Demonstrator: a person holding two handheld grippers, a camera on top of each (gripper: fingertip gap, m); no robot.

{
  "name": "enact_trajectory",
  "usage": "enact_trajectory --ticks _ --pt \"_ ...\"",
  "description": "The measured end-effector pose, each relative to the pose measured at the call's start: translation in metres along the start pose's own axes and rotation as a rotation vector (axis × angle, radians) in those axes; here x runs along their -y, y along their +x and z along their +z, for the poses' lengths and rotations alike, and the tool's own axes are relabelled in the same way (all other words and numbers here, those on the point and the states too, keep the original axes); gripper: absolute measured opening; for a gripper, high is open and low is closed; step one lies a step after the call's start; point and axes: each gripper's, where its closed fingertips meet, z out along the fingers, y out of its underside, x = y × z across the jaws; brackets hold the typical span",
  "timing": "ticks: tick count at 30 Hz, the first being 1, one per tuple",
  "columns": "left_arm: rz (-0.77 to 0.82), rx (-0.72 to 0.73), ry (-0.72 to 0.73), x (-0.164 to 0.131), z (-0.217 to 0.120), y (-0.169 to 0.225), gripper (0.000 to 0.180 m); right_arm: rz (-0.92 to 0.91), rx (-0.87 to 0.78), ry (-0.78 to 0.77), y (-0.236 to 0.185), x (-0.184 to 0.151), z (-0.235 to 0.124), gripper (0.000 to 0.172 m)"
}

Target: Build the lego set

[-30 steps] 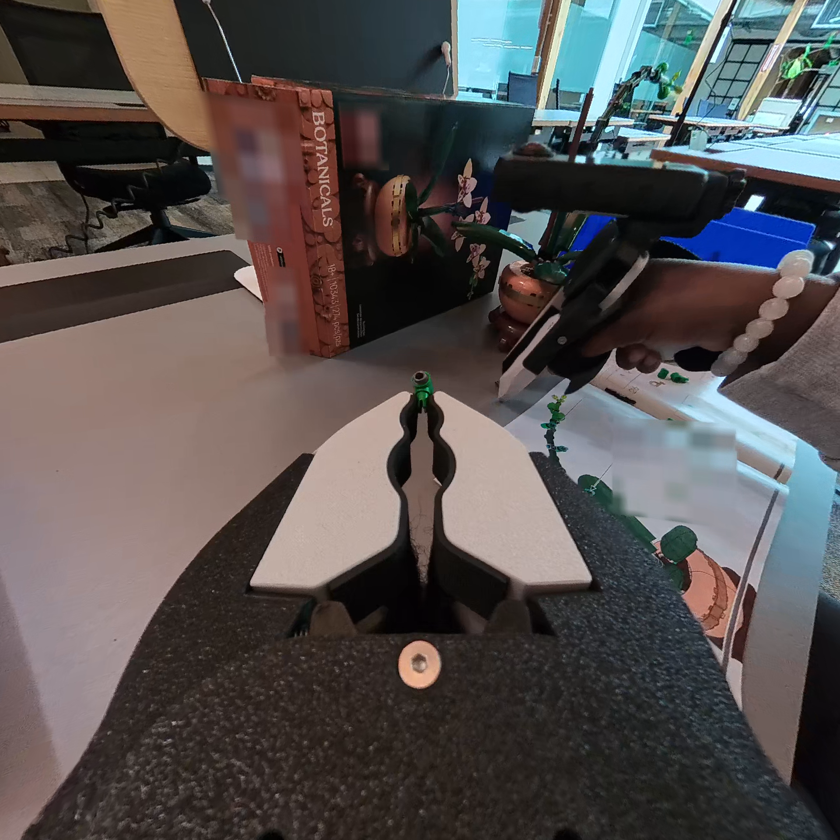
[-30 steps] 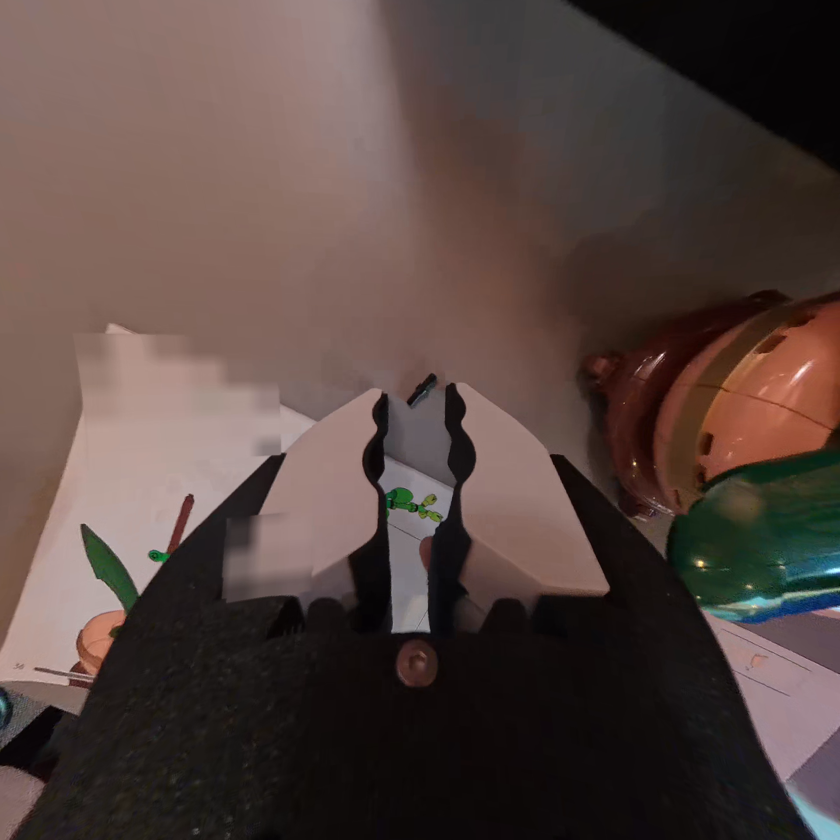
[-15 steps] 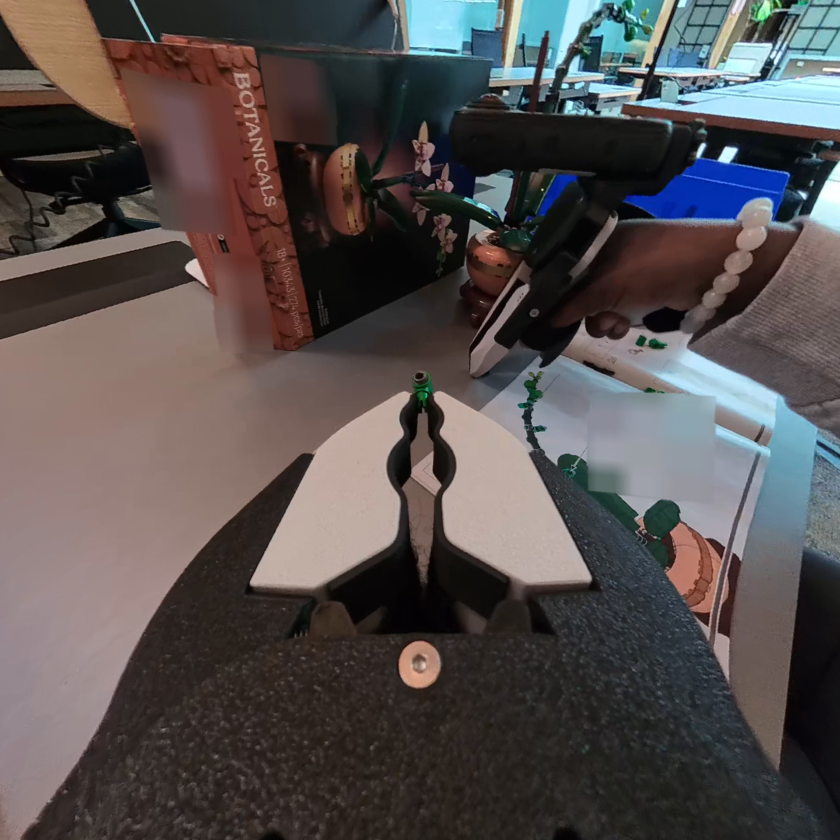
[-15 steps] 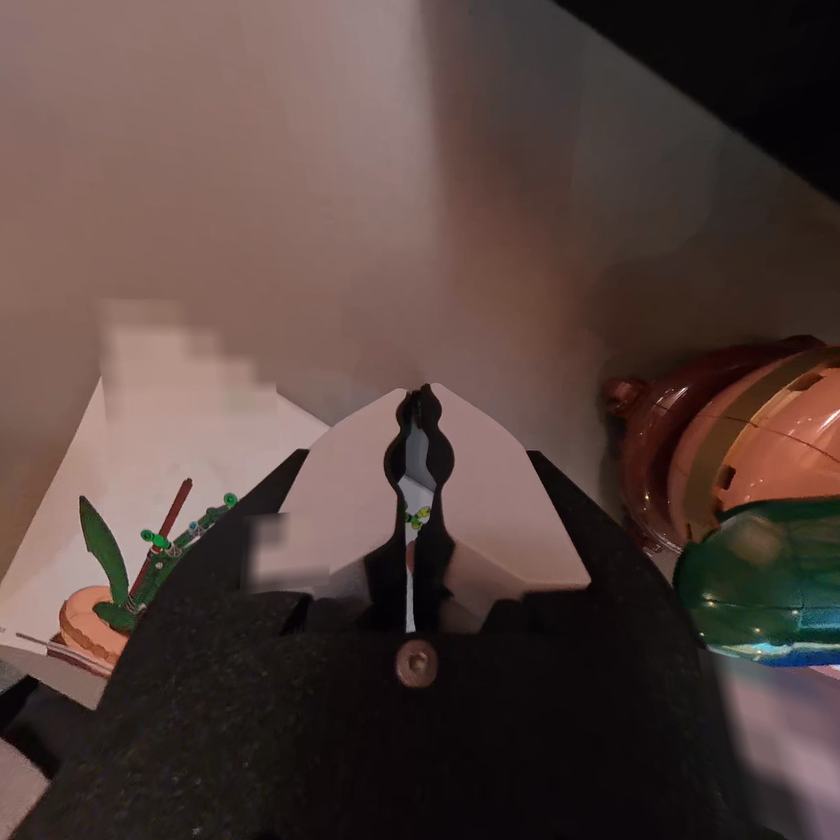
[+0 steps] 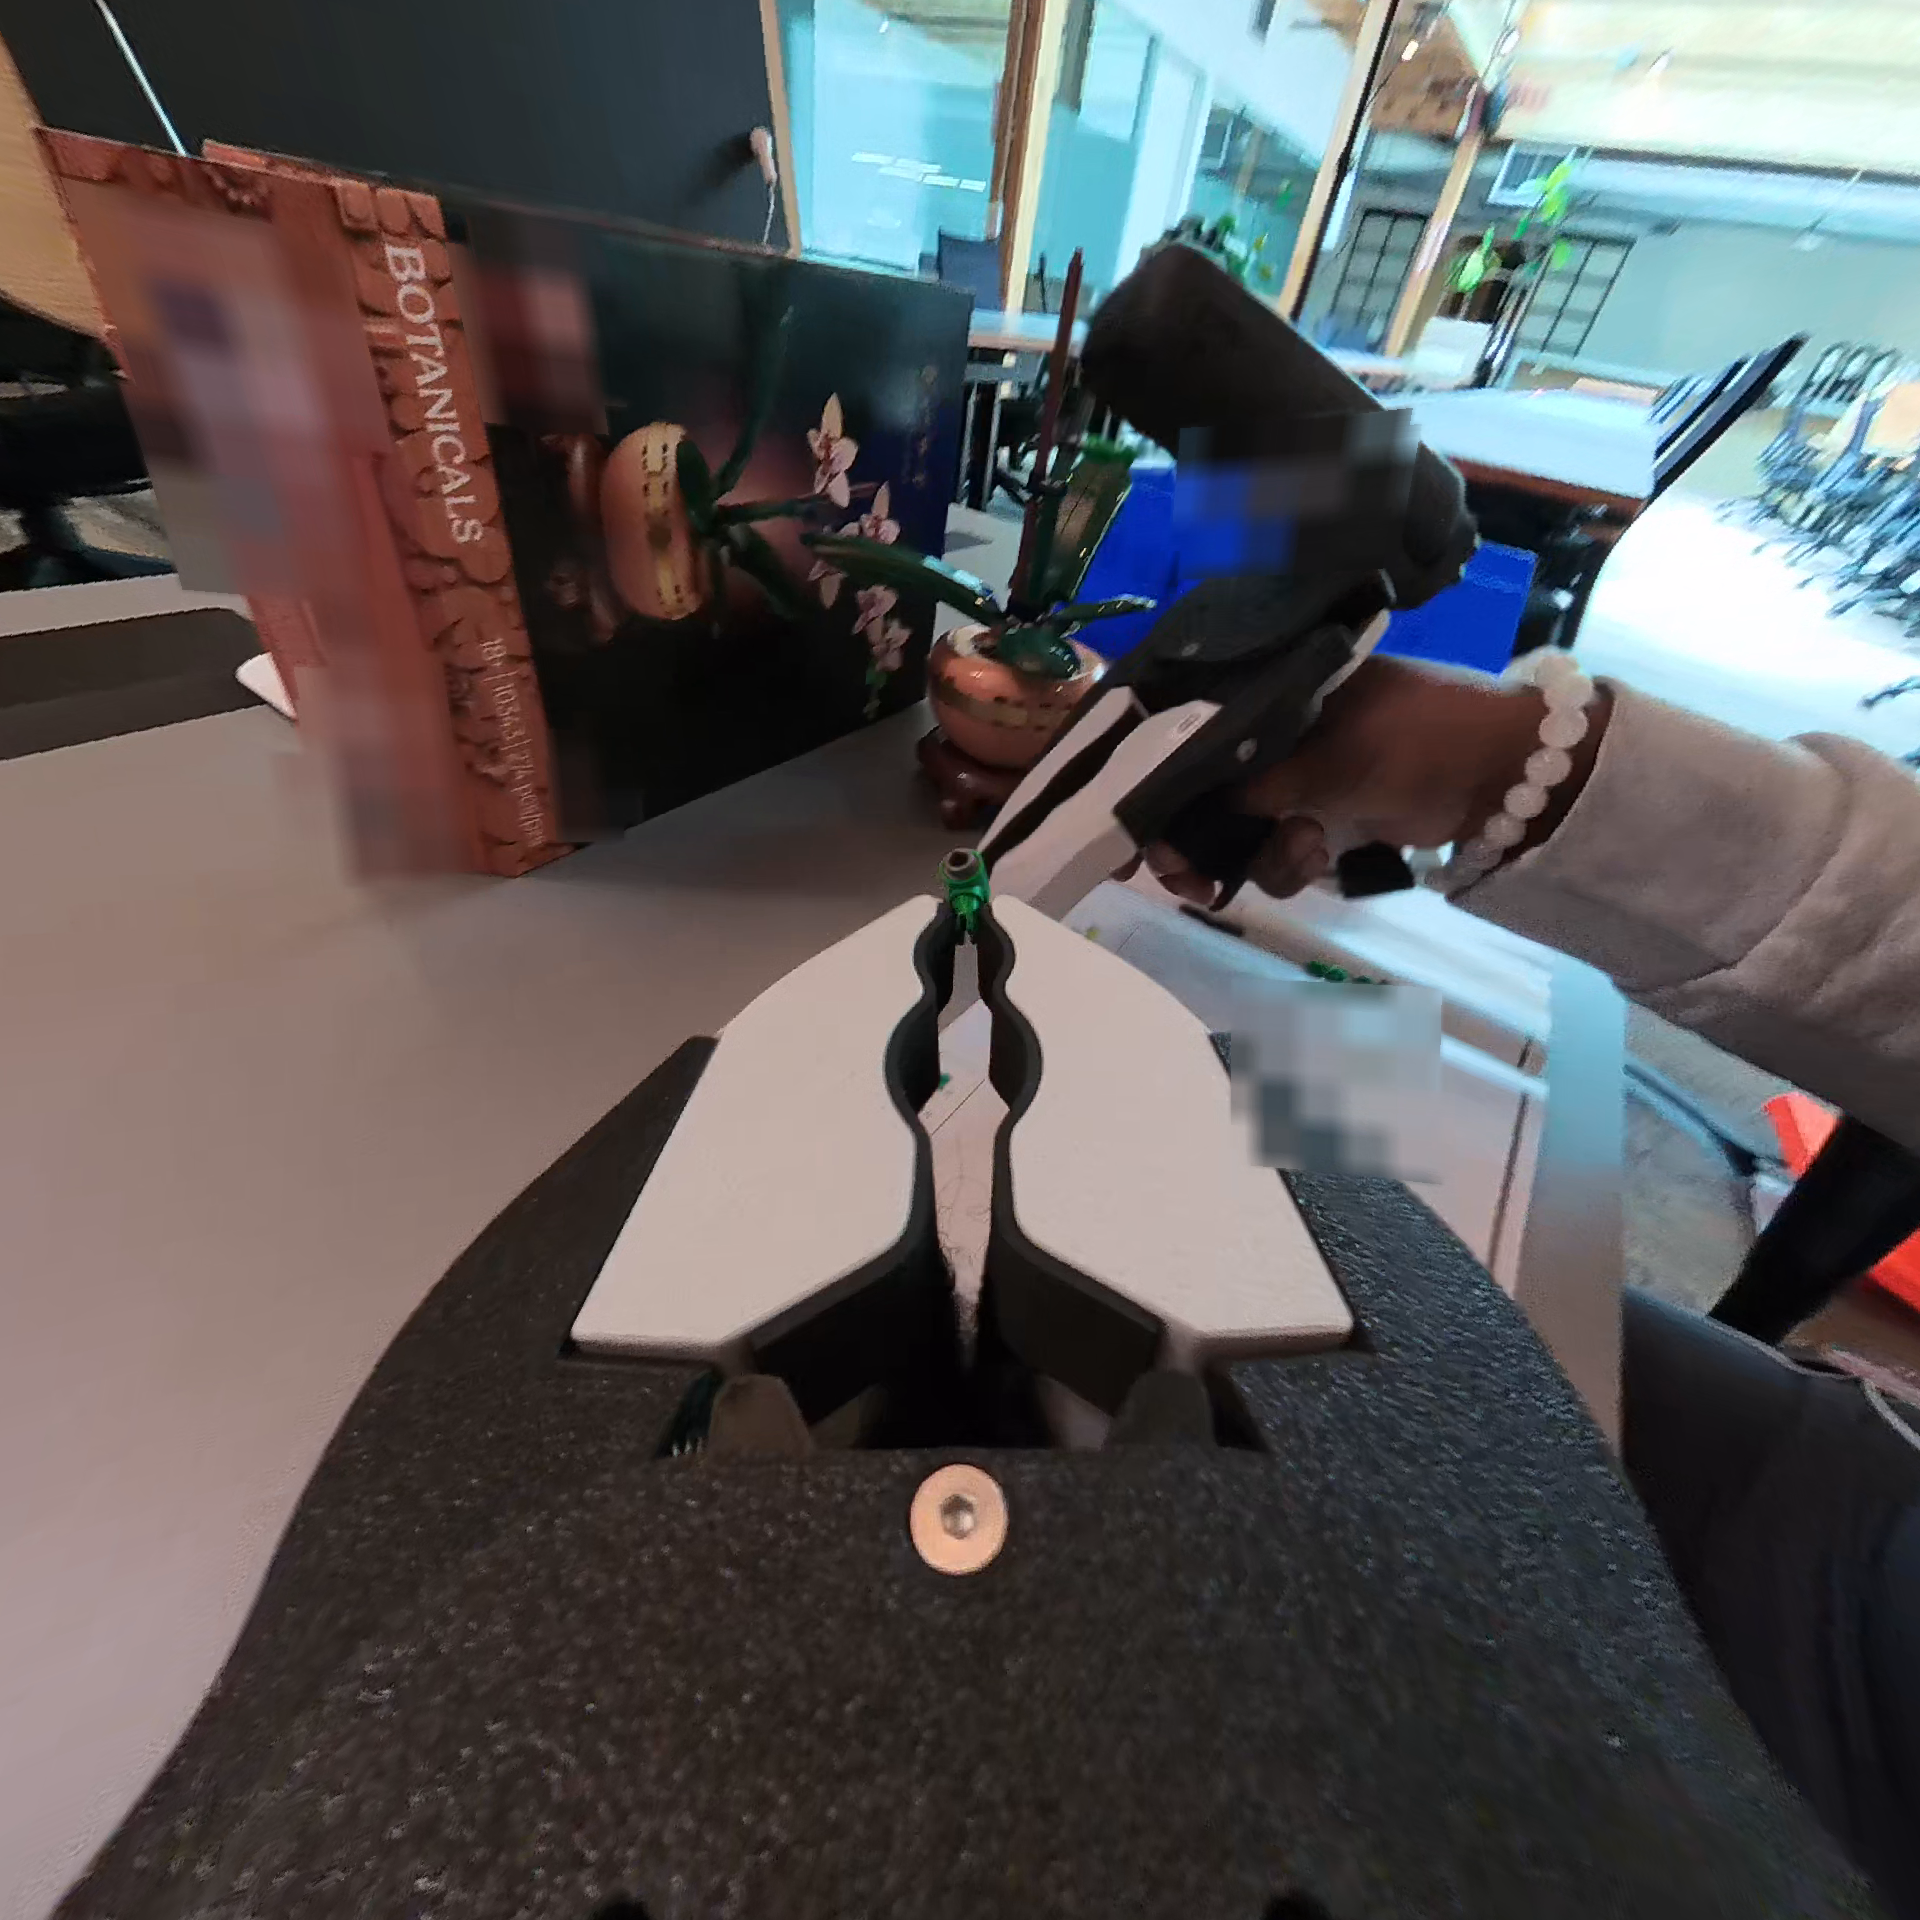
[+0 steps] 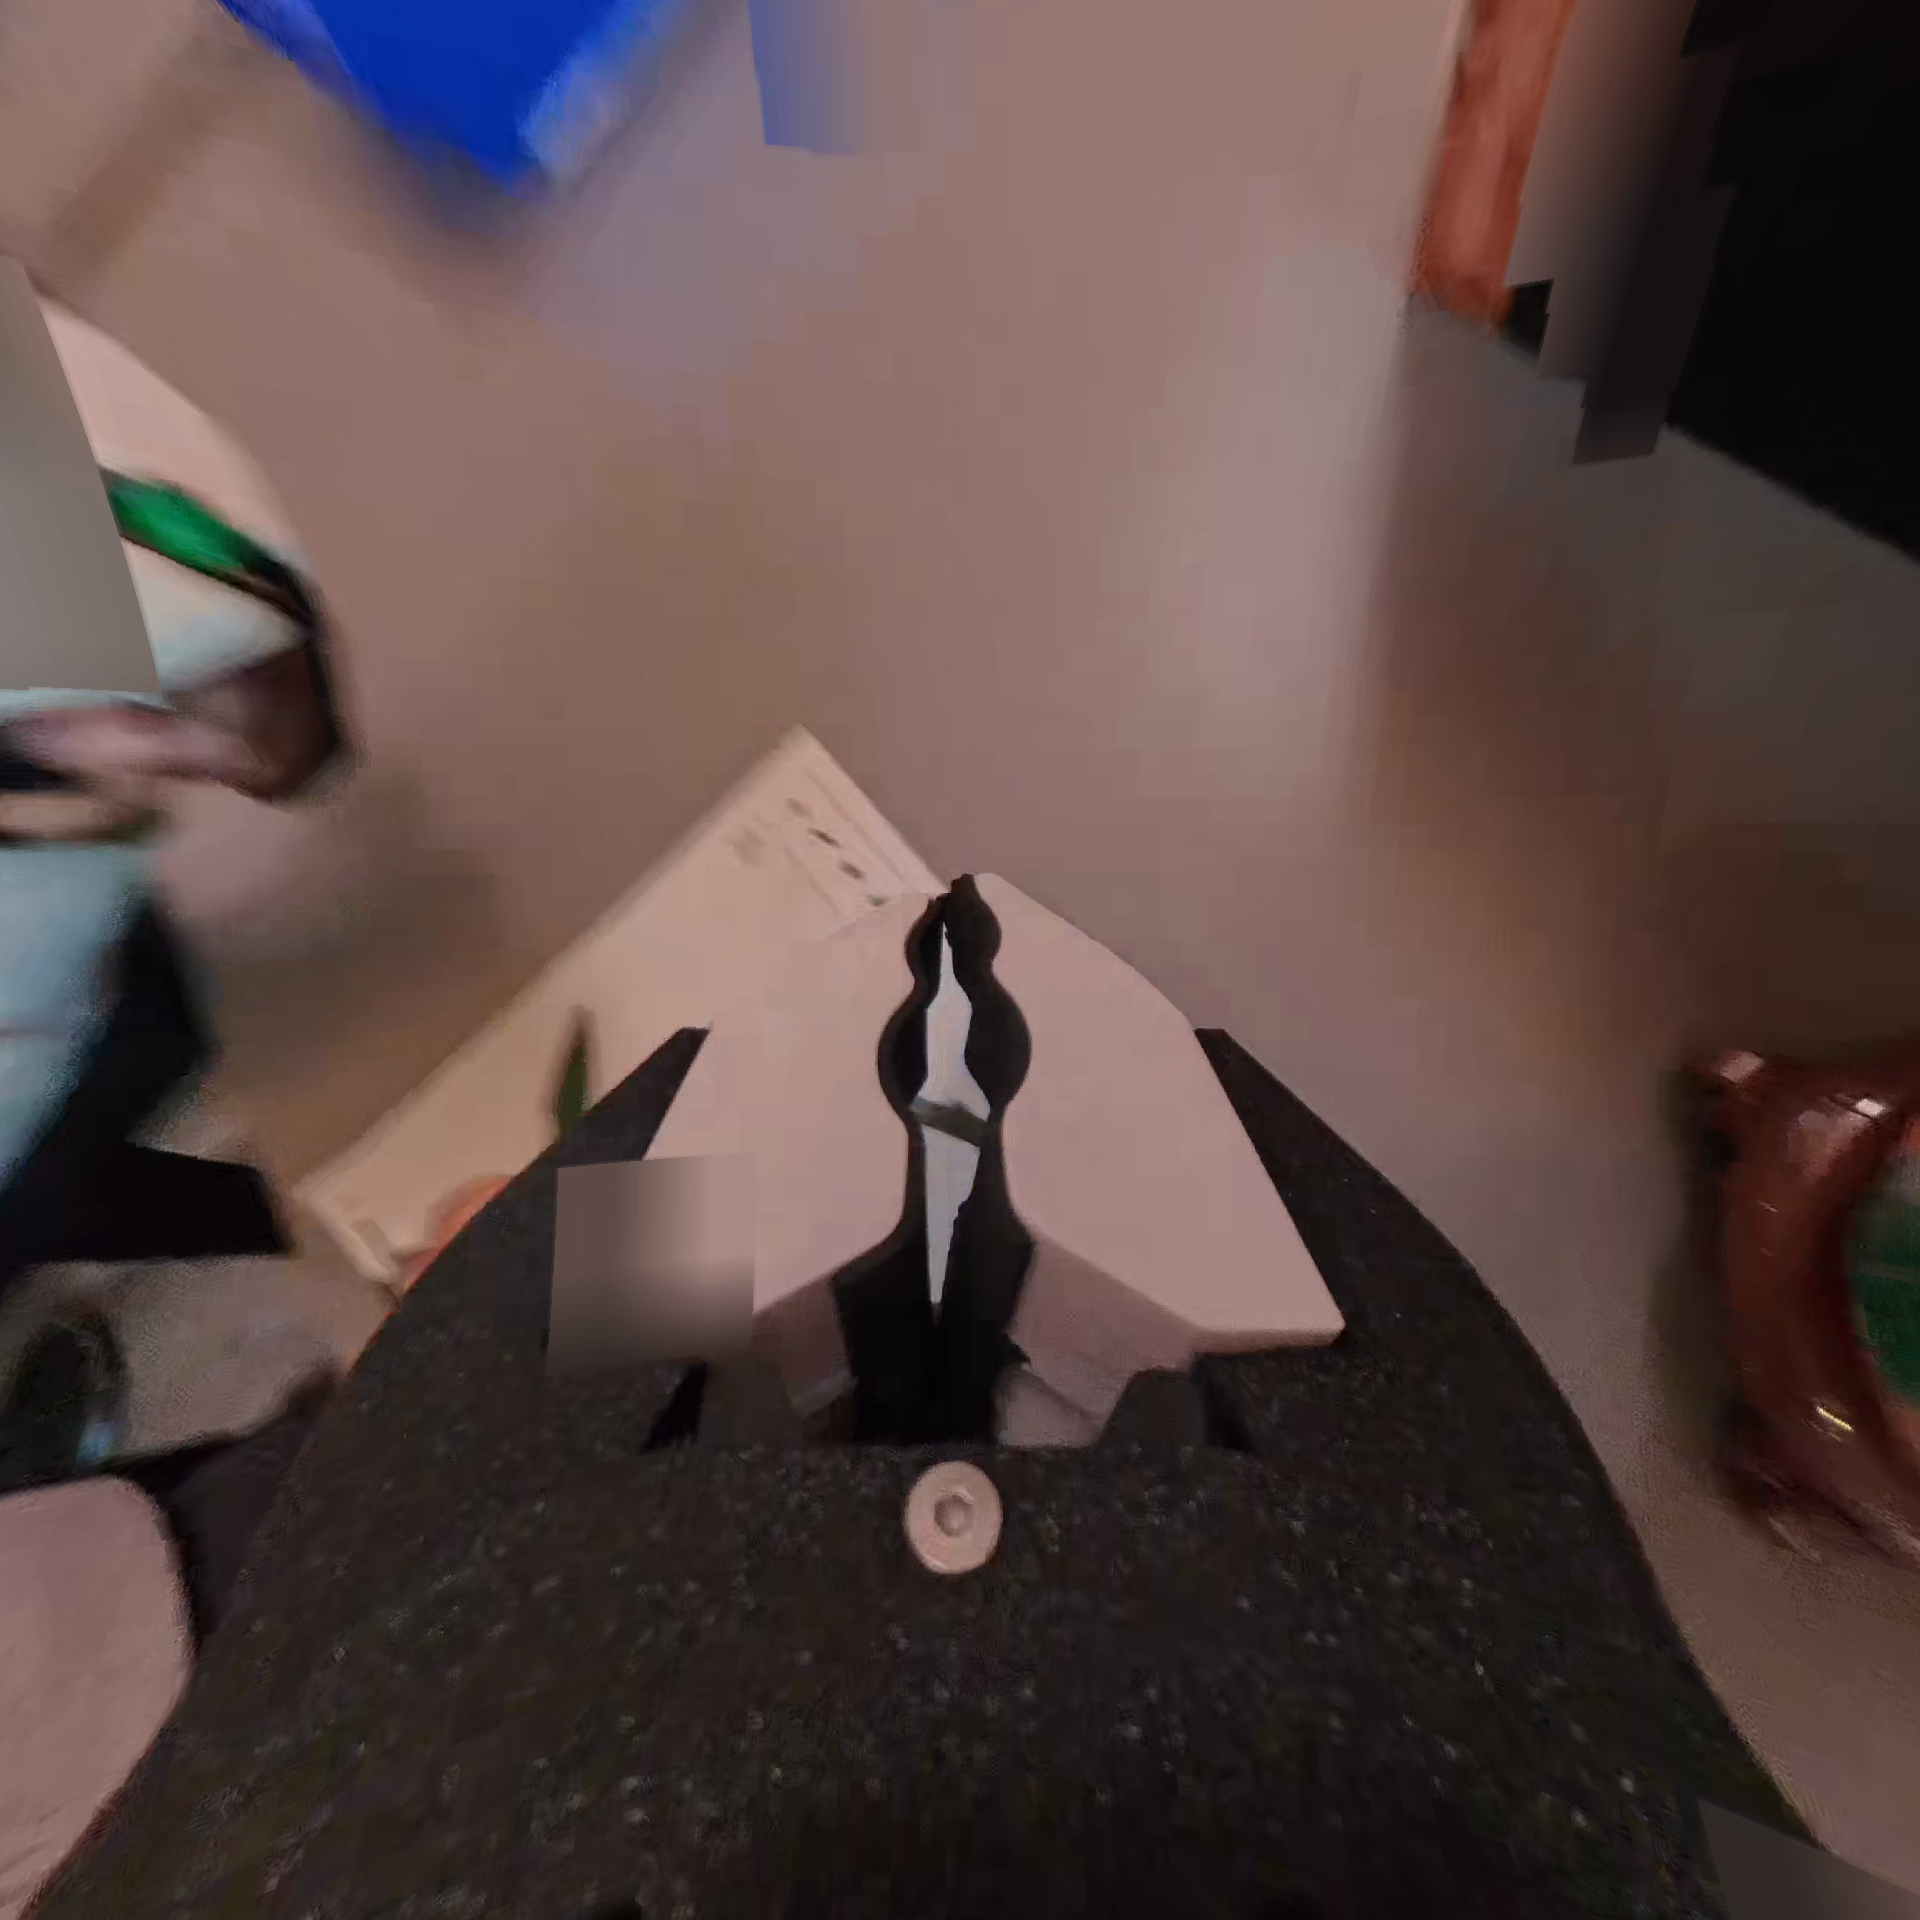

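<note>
Your left gripper clenched on a small green piece above the grey table, your right gripper closed at the tips, just beside the green piece, over the open booklet, potted brick plant behind.

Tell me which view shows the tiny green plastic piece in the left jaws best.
The left wrist view: the tiny green plastic piece sits sharp, pinched at the left gripper's jaw tips. The right wrist view is motion-blurred and does not show it.

Left tool: fingers closed, pinching small green piece at tips | Right tool: fingers closed, tips together, angled down-left | Hand: gripping handle, right.
</note>
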Motion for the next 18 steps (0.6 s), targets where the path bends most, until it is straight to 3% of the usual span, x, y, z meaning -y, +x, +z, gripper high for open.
enact_trajectory --ticks 5,8,13,18 --pt "-0.077 -0.110 0.074 0.004 0.012 0.024 0.003 0.189 0.494 0.438 -0.065 0.033 -0.046 0.001" --pt "-0.080 -0.158 0.090 0.002 0.024 0.043 0.003 0.310 0.675 0.654 -0.075 0.035 -0.069 0.001" --pt "-0.003 -0.240 0.026 -0.015 0.040 0.070 0.003 0.332 0.680 0.892 -0.072 0.025 -0.080 0.000" --pt "-0.047 -0.286 0.045 -0.020 0.043 0.075 0.003 0.298 0.650 0.897 -0.077 0.013 -0.068 0.000"
